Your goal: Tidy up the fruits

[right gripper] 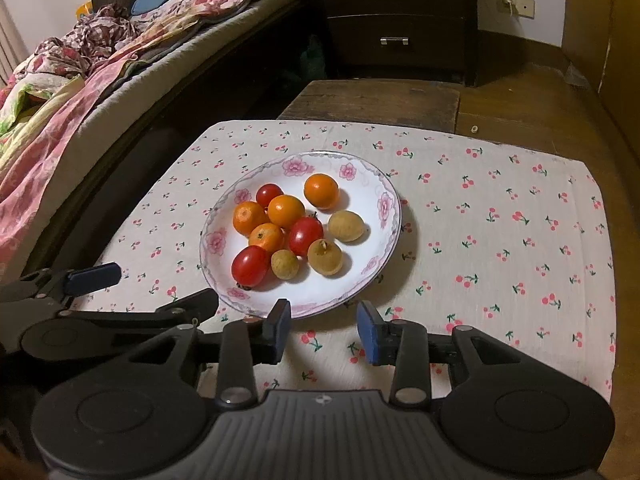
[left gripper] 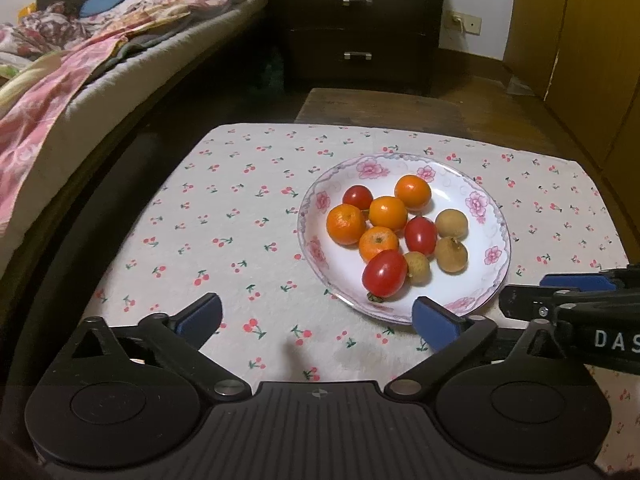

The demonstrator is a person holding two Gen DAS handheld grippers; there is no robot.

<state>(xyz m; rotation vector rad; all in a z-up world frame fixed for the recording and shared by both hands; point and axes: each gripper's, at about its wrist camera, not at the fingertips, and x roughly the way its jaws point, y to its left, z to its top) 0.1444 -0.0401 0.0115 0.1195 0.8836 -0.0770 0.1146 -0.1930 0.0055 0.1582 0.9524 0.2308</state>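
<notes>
All fruits (left gripper: 384, 236) sit on the plate (left gripper: 496, 216) mid-table (left gripper: 200, 220). Our left gripper (left gripper: 318, 318) gapes wide and empty at the plate's near rim; the right gripper (right gripper: 324, 330) is slightly parted, nothing between. We judge placing is done; next move, if any, is sorting by kind.

A white plate (left gripper: 472, 200) rimmed with pink flowers carries orange mandarins (left gripper: 346, 224), red cherry tomatoes (left gripper: 385, 273) and tan longans (left gripper: 451, 223); the tablecloth (left gripper: 224, 216) is white, printed with red cherries
</notes>
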